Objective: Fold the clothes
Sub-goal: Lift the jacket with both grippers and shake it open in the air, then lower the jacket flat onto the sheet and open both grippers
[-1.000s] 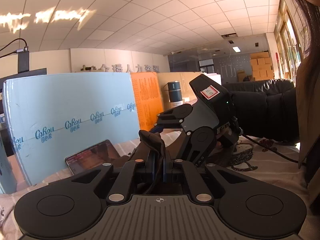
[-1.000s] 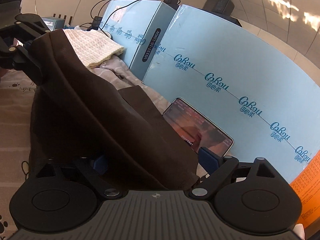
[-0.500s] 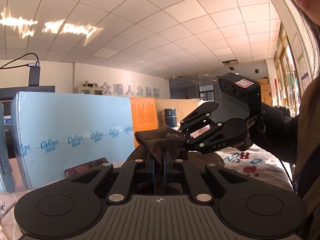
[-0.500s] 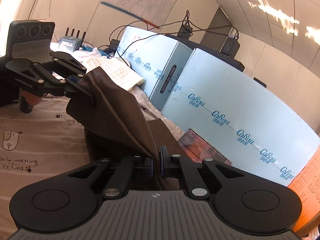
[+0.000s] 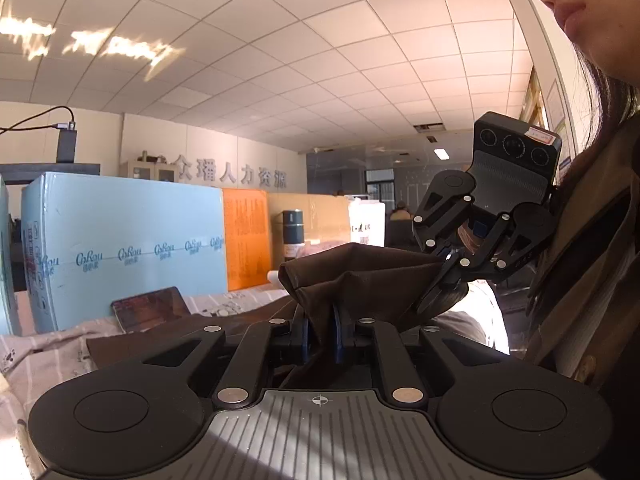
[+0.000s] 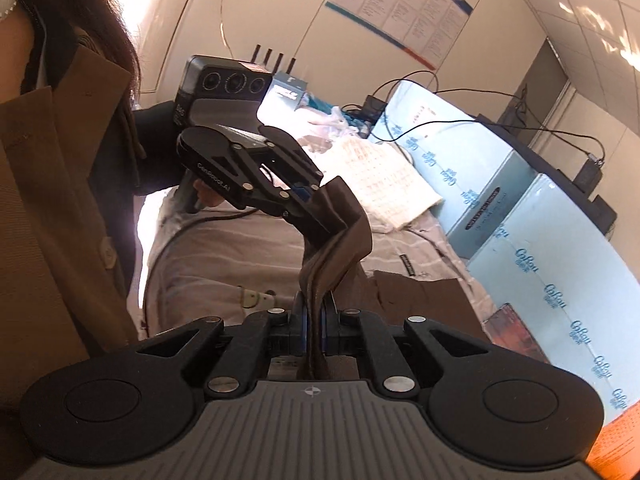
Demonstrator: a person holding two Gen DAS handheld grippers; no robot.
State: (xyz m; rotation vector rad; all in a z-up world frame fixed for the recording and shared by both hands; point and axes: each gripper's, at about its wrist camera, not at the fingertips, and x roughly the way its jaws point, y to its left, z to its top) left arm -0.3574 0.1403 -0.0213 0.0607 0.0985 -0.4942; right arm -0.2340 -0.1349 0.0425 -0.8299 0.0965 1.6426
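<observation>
**Dark brown garment lifted between two hand-held grippers**

Item 1: dark brown garment [image 5: 360, 280], raised off the bedding, a short span of cloth running from one gripper to the other; the rest hangs down and trails onto the patterned sheet [image 6: 224, 256] below.

Item 2: left gripper [image 5: 320, 332], blue pads set on either side of a bunched fold of the garment; its jaws have just been opening a little, the cloth remaining between them and touching both pads.

Item 3: right gripper [image 6: 316, 320], jaws closed tight on a narrow vertical pleat of the same garment, which passes up and out of the pads towards the other gripper.

Item 4: person in a tan coat [image 6: 48, 184], close behind both grippers, one hand around each handle.

Item 5: pale blue cartons [image 6: 560, 248] with printed lettering, standing along the far edge of the bed.

Item 6: phone [image 5: 150, 308], leaning against a carton, screen lit.

Item 7: cream knitted cloth [image 6: 384, 184], lying flat on the bedding beyond the garment
</observation>
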